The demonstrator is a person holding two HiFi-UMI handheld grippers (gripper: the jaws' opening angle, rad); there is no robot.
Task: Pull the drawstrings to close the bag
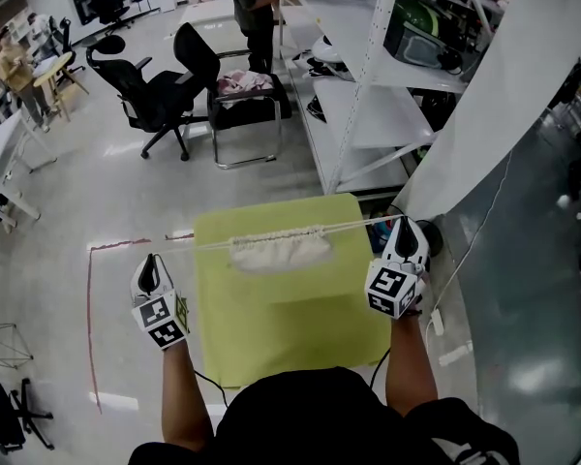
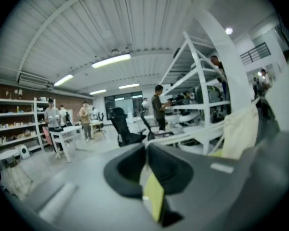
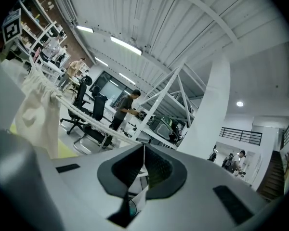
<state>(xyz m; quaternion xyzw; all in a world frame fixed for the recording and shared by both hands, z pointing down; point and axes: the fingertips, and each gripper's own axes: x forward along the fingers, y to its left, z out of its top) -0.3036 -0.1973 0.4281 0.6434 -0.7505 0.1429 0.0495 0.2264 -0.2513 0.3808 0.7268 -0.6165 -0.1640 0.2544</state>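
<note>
Head view: cream cloth bag [image 1: 279,250] hangs on its drawstrings [image 3: 86,114] over the far half of the yellow-green counter [image 1: 300,342], close to the far edge and about midway between the left and right edges. The mouth is already bunched into tight gathers. It looks lifted off the counter; whether the bottom hem touches the top I cannot tell.

The left gripper [image 1: 151,264] is outside the counter's left edge and the right gripper [image 1: 404,229] is off the far right corner. The cord runs taut and nearly straight between them, through the bag's mouth.

Left gripper view: fingers [image 2: 127,167] are together, pinched on the cord, which leaves the seam and runs off to the bag at the right. Right gripper view: fingers [image 3: 161,170] are also pressed together on the cord, which runs up and left to the hanging bag.

Handling, as a judgement:
- The bag is light, limp fabric with no stiffness, so it sags and swings from the cord.
- The cord is a thin, soft twisted rope and could slip through a weak pinch.
- Take hold on the cord ends well outside the bag, never on the cloth.
- Pull outward, evenly on both sides.
- The closing seems nearly finished, with little slack left.
</note>
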